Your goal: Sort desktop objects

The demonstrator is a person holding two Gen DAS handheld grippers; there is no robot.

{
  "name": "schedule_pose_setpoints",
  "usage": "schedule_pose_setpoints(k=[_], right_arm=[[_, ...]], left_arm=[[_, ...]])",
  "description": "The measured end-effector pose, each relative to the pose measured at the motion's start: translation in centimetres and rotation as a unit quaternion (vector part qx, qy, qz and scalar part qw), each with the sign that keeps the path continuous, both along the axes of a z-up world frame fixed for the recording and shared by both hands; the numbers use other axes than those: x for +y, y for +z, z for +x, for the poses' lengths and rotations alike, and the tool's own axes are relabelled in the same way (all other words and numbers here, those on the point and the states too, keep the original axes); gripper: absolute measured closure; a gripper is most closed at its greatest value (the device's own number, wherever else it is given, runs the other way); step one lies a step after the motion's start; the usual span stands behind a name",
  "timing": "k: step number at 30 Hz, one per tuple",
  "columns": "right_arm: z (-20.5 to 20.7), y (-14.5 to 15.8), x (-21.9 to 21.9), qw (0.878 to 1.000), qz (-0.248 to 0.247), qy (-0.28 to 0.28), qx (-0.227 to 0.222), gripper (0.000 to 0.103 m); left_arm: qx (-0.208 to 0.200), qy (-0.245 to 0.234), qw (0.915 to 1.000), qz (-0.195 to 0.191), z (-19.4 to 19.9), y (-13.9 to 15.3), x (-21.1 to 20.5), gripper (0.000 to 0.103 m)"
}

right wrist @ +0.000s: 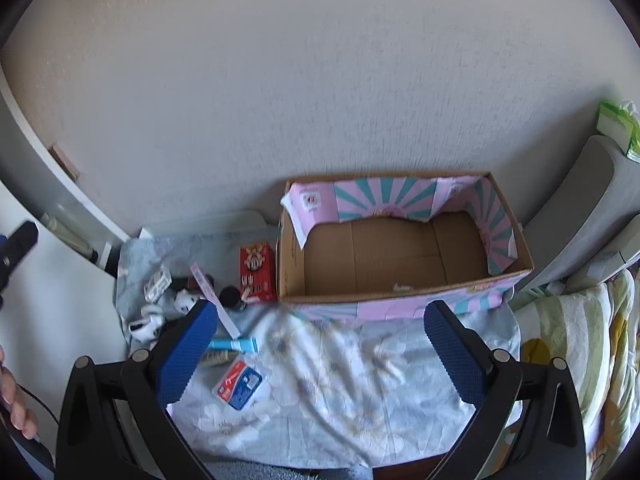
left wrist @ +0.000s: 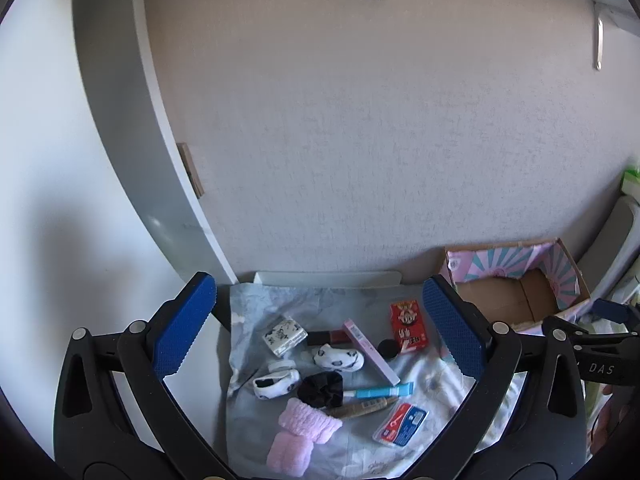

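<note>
Blue pads: both hand-held grippers have blue pads on black arms.
Left hand-held gripper: its jaws are spread wide and hold nothing. It hangs above the pile of small things.
Right hand-held gripper: its jaws are spread wide too and hold nothing. It hangs above the bare part of the cloth, in front of the box.
Cloth: pale blue with flowers, spread over the table. All the small things lie on it.
Cardboard box: big, open on top, pink and teal outside, brown inside. It sits at the back right by the wall.
Red snack box: lies flat, just left of the cardboard box.
Pink fluffy socks: nearest to the left camera.
Black scrunchie: just behind the pink socks.
White socks with black spots: one in the middle of the pile, one more to the left.
Blue tube: lies beside the scrunchie.
Long pink box: lies slanted, between the spotted sock and the red snack box.
Red and blue packet: lies at the front of the pile.
</note>
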State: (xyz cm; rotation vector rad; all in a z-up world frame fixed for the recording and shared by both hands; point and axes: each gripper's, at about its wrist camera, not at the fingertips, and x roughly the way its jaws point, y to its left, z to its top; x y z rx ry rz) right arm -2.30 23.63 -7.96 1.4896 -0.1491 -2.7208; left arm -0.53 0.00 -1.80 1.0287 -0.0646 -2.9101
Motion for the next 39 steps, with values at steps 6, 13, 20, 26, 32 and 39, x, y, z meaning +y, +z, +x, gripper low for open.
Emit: schedule_pose_setpoints(k=[6, 13, 20, 26, 32, 39], right_arm=[[-0.4, 0.8, -0.3, 0.998, 0.053, -0.013, 0.032, 0.000], [-0.4, 0.9, -0.3, 0.996, 0.081, -0.011, 0.037, 0.000], [0.4, 1.7, -0.7, 0.996, 0.069, 0.009, 0.063, 0.000], [0.6, 1.6, -0.9, 0.996, 0.061, 0.020, 0.063, 0.000], [0.9, 1.5, -1.3, 0.996, 0.062, 0.023, 0.062, 0.000], [1.2, 1.2, -1.7, 0.995, 0.081, 0.023, 0.059, 0.000]], left_arm=[[-0.003, -0.003, 0.9998, 0.018, -0.3, 0.1, 0.0, 0.000], [-0.013, -0.026, 0.9988, 0.039, -0.2, 0.0, -0.1, 0.000], [-0.019, -0.012, 0.9994, 0.027, -0.3, -0.3, -0.5, 0.000], [-0.031, -0.016, 0.9974, 0.064, 0.0, -0.6, -1.5, 0.000], [-0.032, -0.010, 0.9977, 0.058, 0.3, -0.7, -1.8, 0.000], [-0.041, -0.011, 0.9975, 0.056, 0.7, -1.2, -2.0, 0.000]])
